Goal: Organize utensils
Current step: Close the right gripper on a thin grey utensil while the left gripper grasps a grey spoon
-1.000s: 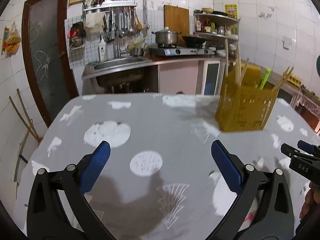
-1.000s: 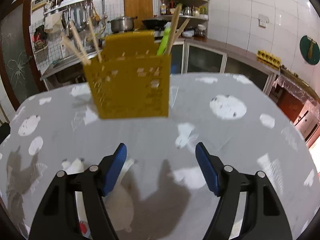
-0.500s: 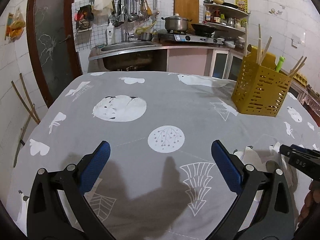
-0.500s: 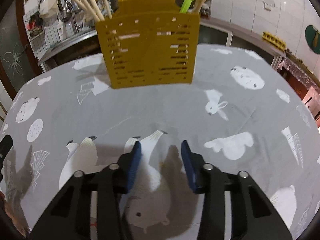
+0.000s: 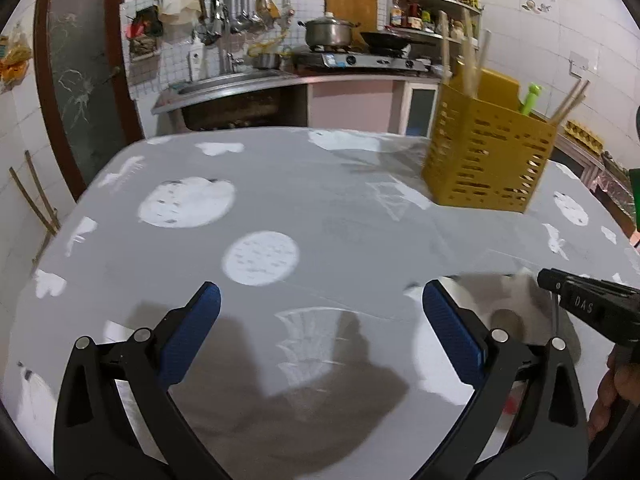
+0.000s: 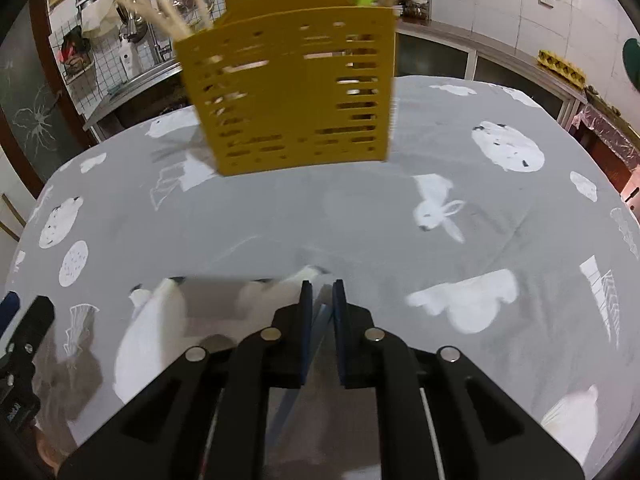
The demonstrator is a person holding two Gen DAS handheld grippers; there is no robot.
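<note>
Evidently the right gripper (image 6: 319, 296) has just been closing; its fingers are nearly shut, with a thin bluish strip, unidentifiable, seen between them. The left gripper (image 5: 320, 312) is spread wide, empty. On the desk (image 6: 520, 208), the yellow caddy (image 6: 292, 92) holds chopsticks (image 5: 568, 100), judged light, stiff, best pinched mid-shaft.

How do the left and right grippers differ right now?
The left gripper is wide open with nothing between its pads. The right gripper has just been closing and is nearly shut; a thin pale strip shows in the slit, but I cannot tell what it is. The left gripper faces bare tablecloth, with the holder off to its right. The right gripper points straight at the holder. Both have blue pads on black arms.
</note>
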